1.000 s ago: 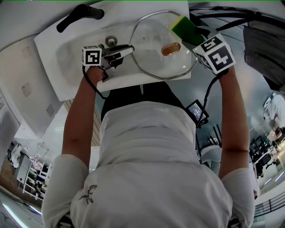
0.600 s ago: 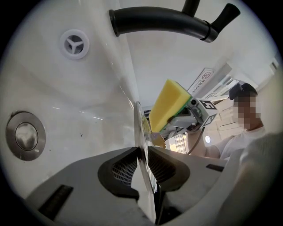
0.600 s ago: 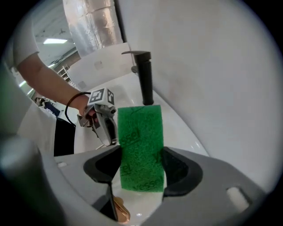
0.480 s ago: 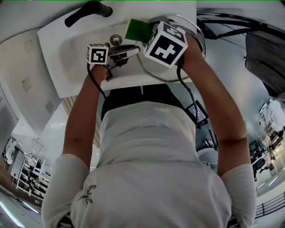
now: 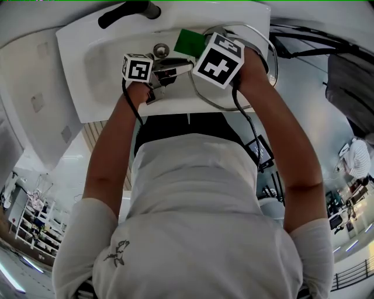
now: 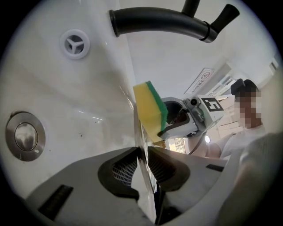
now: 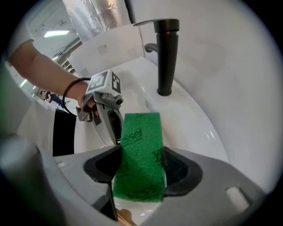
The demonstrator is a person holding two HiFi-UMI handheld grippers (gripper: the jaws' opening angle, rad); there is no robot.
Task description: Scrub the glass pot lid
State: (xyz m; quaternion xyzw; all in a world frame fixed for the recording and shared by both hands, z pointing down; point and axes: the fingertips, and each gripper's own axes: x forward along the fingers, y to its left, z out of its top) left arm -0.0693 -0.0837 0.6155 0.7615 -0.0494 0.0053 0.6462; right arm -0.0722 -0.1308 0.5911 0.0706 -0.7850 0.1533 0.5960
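Glass pot lid (image 5: pixel 213 96) over the white sink (image 5: pixel 93 70), rim pinched in the left gripper's (image 6: pixel 142 152) narrow jaws, right gripper (image 7: pixel 139 163) clamping a green-and-yellow sponge (image 7: pixel 141 132) by the lid, black faucet (image 5: pixel 125 10) behind.

The sink (image 5: pixel 76 70) is set into the worktop ahead of the person. The faucet (image 5: pixel 125 10) stands on its far edge, towards the left. The drain (image 5: pixel 160 49) lies in the basin floor, just beyond the left tongs (image 5: pixel 186 65). The overflow hole (image 6: pixel 75 43) sits in the basin wall under the faucet. The glass pot lid (image 5: pixel 217 98) is held over the basin's right part, its left rim pinched between the left tongs' jaws. The sponge (image 5: pixel 189 42), clamped in the right tongs (image 7: pixel 140 170), lies against the lid's far-left part, near the left tongs.
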